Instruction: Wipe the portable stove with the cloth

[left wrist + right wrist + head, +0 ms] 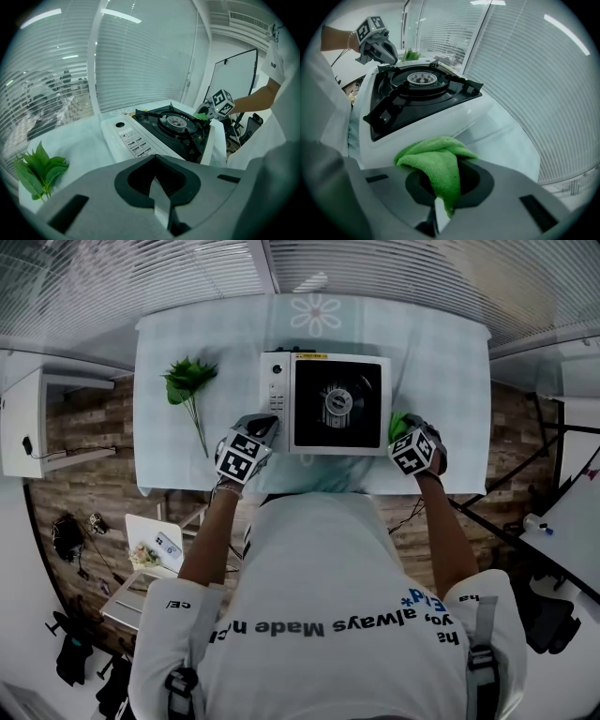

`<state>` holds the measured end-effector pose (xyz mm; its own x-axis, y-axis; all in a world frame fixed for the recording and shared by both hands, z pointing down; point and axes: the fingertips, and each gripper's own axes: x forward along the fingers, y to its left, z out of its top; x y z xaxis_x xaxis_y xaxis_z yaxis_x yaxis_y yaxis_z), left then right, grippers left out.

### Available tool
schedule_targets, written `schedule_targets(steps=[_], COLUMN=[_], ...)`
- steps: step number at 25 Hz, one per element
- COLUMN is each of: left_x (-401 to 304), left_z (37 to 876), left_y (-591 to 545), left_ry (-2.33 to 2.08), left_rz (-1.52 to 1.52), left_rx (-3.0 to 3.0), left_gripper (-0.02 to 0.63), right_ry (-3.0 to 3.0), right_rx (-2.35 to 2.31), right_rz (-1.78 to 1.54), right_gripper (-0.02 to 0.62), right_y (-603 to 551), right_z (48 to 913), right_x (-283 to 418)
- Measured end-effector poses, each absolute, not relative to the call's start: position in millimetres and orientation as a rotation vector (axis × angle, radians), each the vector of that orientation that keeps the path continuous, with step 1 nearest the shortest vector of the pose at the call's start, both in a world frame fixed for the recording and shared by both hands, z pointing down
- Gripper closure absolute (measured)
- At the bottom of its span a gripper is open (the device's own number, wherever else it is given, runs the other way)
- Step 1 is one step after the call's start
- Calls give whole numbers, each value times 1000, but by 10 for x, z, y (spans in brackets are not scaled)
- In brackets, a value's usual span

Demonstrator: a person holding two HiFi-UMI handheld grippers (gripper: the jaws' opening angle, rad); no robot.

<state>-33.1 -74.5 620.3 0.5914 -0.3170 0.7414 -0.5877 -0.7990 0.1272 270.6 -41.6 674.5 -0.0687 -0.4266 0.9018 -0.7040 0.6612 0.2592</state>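
One green cloth (436,161) inside the right gripper (438,211), beside the stove (417,101).

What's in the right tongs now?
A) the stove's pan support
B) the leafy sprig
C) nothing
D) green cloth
D: the right gripper view shows the green cloth pinched between the jaws of the right tongs, with its free end bunched up just short of the white side of the stove.
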Motion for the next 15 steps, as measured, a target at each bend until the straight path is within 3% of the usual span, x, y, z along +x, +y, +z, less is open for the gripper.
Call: schedule_targets(steps=[15], left_x=[-333], left_z=[6189], left_y=[-745], left_ry=[-725], left_rz=[1027], left_rx=[2443], left_gripper=[594], right_ry=[-1699], right_rx=[935], right_rz=[251], right_gripper=[572], right_y=[-1095], right_z=[6737], right_x=[2809])
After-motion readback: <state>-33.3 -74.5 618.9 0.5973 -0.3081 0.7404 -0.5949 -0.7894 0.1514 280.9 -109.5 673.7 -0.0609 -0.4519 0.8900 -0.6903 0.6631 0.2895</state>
